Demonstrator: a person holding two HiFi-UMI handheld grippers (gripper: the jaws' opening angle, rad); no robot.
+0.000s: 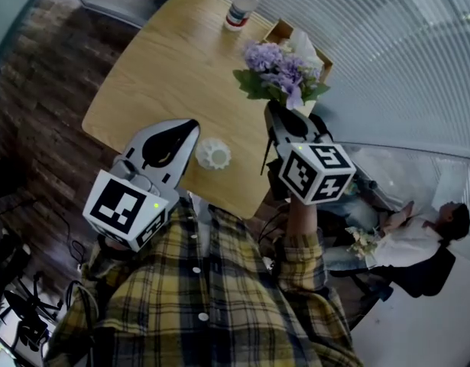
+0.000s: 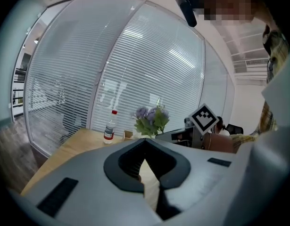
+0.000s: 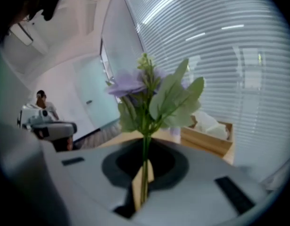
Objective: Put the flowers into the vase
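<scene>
1. While the right gripper [image 1: 274,107] grips the flowers [image 1: 280,71], its jaws stand almost together, pinching the thin green stems between them.
2. Seen in the right gripper view, the stems run straight up out of the narrow slit between the pads. The purple blooms and broad green leaves spread above the jaw tips.
3. The left gripper [image 1: 192,125] has its jaws drawn together to a point, and they hold nothing. Its own view shows only a sliver of tabletop behind the closed pads.
4. The vase [image 1: 213,154], white and ribbed, stands upright on the wooden table [image 1: 173,60] close to the near edge. In the head view it sits between the two grippers, just beside the tip of the left one.
5. The flowers are not in the vase. They are held off to its right and clear of it.
6. A plastic bottle [image 1: 242,6] with a red cap stands at the far end of the table, near an open wooden box [image 1: 280,30] holding something white.
7. Beyond the table edge on the right, a seated person [image 1: 418,235] shows by the slatted glass wall.
</scene>
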